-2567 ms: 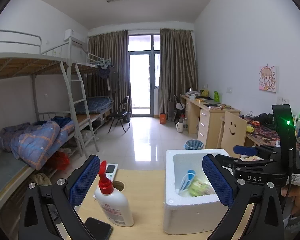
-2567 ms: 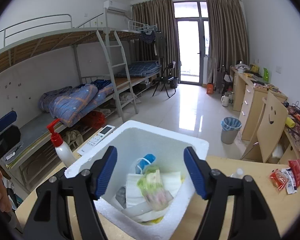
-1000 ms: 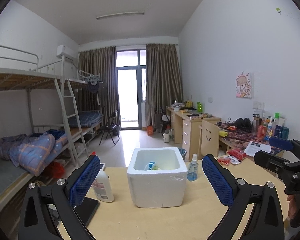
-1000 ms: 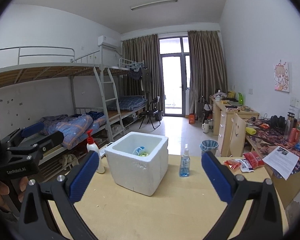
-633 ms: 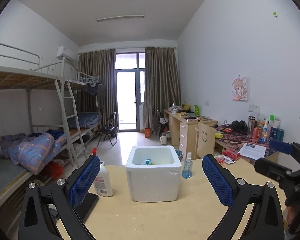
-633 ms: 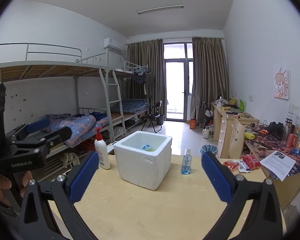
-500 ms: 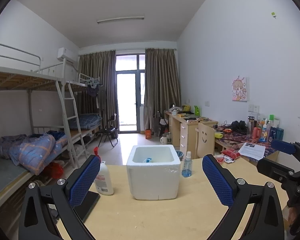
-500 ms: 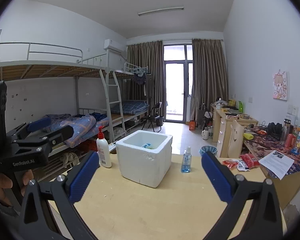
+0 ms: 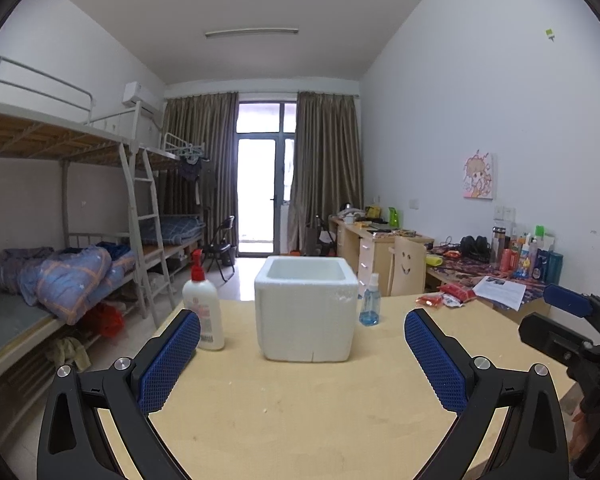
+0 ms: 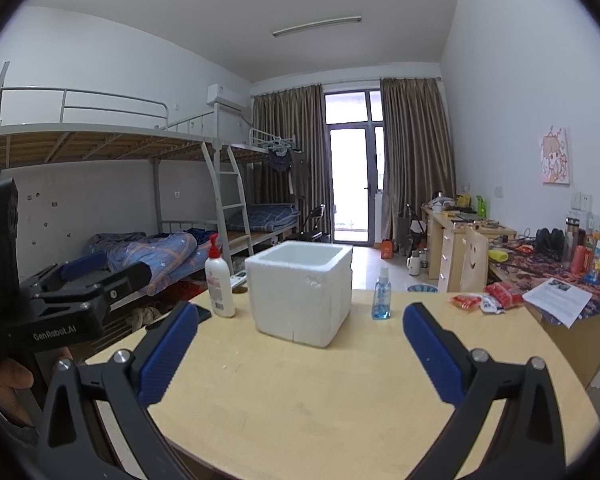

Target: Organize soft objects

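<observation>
Distance is the main fact here: I hold both grippers well back from the foam box [image 9: 306,312], level with the near part of the table [image 9: 300,420]. The left gripper [image 9: 302,354] stands wide apart and empty, and the right gripper [image 10: 300,350] likewise gapes with nothing between its blue pads [image 10: 168,350]. The white foam box sits upright near the middle of the table, between a pump bottle [image 9: 203,308] on its left and a small blue spray bottle [image 9: 369,302] on its right, apart from both.

I judge this a pause between picks, or the close of the job; no soft object lies loose on the bare tabletop near me. Some red and white packets [image 10: 486,300] lie toward the right edge beside a sheet of paper [image 10: 556,300]. If those count as the soft things, my next move calls for swinging the right gripper across to them, lowering the fingers flat to the wood, and pinching gently so a packet does not slide off the edge.

From this low angle the box's interior is hidden; I see only its rim and inner wall, so I cannot tell what it holds. The packets are too small to identify. In each view the other gripper shows only partly at the frame's side.
</observation>
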{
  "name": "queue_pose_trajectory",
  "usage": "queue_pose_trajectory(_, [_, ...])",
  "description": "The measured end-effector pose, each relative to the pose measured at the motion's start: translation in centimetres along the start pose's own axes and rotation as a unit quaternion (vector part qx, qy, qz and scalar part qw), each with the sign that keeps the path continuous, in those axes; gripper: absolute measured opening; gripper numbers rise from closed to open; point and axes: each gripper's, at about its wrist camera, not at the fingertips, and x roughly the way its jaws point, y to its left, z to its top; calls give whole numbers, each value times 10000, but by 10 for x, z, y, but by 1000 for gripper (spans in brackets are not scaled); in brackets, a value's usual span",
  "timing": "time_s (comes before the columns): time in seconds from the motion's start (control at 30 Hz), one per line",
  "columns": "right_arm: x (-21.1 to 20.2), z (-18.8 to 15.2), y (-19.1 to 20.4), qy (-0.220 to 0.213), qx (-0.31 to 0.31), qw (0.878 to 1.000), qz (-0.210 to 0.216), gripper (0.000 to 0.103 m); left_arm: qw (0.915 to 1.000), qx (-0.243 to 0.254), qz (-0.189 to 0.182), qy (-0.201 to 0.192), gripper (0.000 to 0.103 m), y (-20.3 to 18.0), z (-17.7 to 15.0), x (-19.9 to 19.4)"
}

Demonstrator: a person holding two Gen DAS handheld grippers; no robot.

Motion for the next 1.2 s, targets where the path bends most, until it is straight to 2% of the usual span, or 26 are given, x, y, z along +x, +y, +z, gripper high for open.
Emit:
queue_pose_trajectory(0.27, [-13,-26,8,-196,-53,9997,-115,103,9999,-68,3,-92,102,2,-31,-7])
queue_pose_trajectory(0.63, [-11,-55,11,45,37,9996,-290,103,10000,53,-38,64,102,-8,-63,-16])
queue_pose_trajectory(0.73, [-13,-56,12,79,60,9994,-334,103,9998,102,-64,172,102,-11,-67,-16])
queue_pose_trajectory(1.2, [-20,-60,11,95,32,9992,-380,103,9999,128,-31,99,102,-12,-69,-23])
